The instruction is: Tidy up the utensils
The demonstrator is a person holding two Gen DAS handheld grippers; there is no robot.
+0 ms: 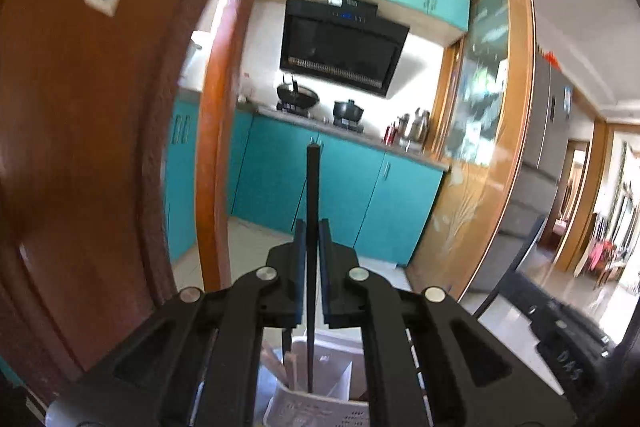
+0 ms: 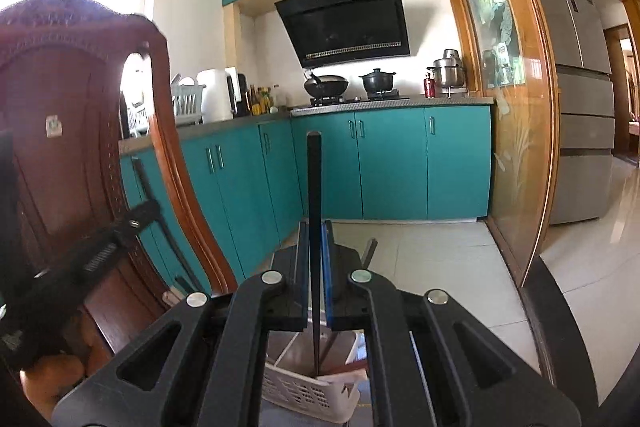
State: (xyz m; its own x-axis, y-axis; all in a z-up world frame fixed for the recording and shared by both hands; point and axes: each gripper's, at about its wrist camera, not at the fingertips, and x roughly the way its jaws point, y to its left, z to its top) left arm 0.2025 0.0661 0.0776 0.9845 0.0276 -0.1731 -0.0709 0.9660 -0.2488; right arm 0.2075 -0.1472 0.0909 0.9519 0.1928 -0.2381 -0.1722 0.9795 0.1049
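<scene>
Progress looked partial, somewhere mid-sort. Left tool (image 1: 311,227) was clamped on one dark chopstick (image 1: 312,211), its pads pressed to either side of the shaft; the stick stood upright, square end above the fingers, lower end reaching down to a white perforated basket (image 1: 320,409) beneath. Right tool (image 2: 315,227) was likewise closed on a second dark chopstick (image 2: 314,207), also upright, its tapered end down at the mouth of the white basket (image 2: 304,387).

Both sticks were thus in hand, above or partly within the basket; whether their tips rested on the basket floor could not be told from either view.

Done so far, as judged: a few utensils already sat in the basket. Pale wooden pieces (image 1: 280,363) leaned in the left compartment in the left wrist view, and a brownish handle (image 2: 344,369) lay across the rim in the right wrist view. A white divider (image 1: 340,375) split the basket into sections.

Left to do, as judged: settling these two chopsticks into a compartment, or taking them elsewhere. Which one was meant could not be told. No table surface or other loose utensils showed, so how many items remained was unknown.

Surroundings: teal kitchen cabinets (image 2: 384,163), carved wooden chair back (image 2: 60,115) at left.
</scene>
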